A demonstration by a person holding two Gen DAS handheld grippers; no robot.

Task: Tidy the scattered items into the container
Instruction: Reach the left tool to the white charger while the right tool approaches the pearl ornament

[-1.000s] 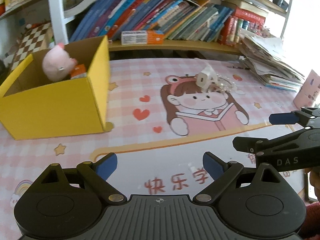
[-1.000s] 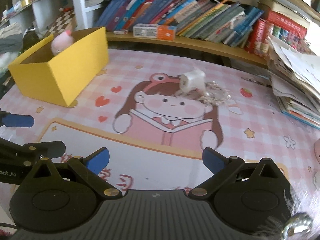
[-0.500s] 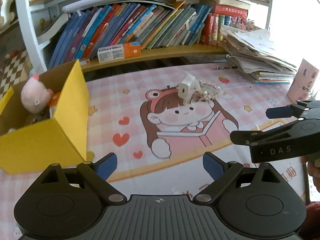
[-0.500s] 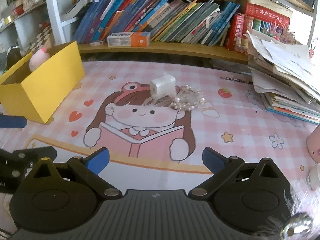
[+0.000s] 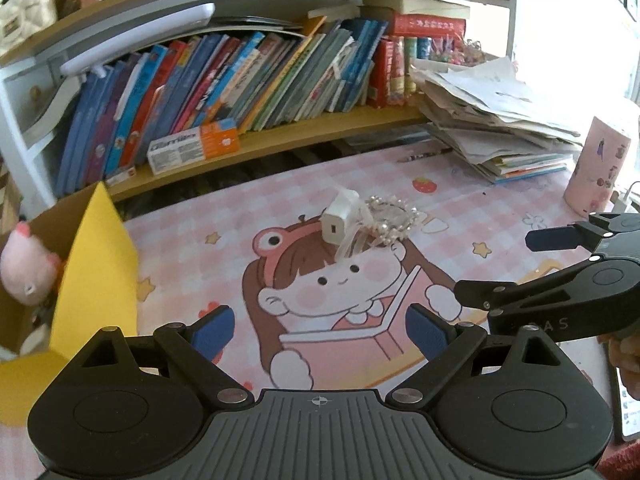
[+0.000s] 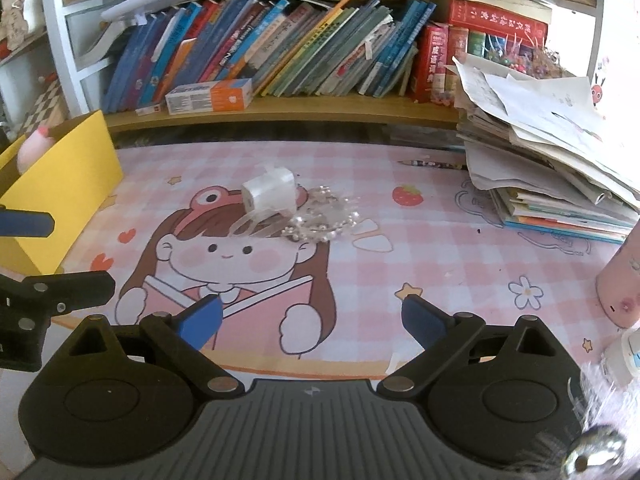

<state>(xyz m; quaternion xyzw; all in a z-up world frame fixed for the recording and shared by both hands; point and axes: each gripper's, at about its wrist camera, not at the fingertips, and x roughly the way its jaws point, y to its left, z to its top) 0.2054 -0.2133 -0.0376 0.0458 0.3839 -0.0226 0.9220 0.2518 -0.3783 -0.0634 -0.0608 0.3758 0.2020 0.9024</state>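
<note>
Right wrist: charger ahead of open fingers, maybe touching beads.

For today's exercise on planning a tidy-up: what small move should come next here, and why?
Probably ease the right gripper forward toward the white plug-in charger block. It sits with the clear beaded trinket on the pink mat, outside the yellow cardboard box, and both grippers are open and empty.

Yellow box cut off at left edge in both views, its contents mostly hidden behind the wall. Pink plush partly cropped. Phone clipped at right edge. Pink cup half out of frame. Book titles too small to read.
</note>
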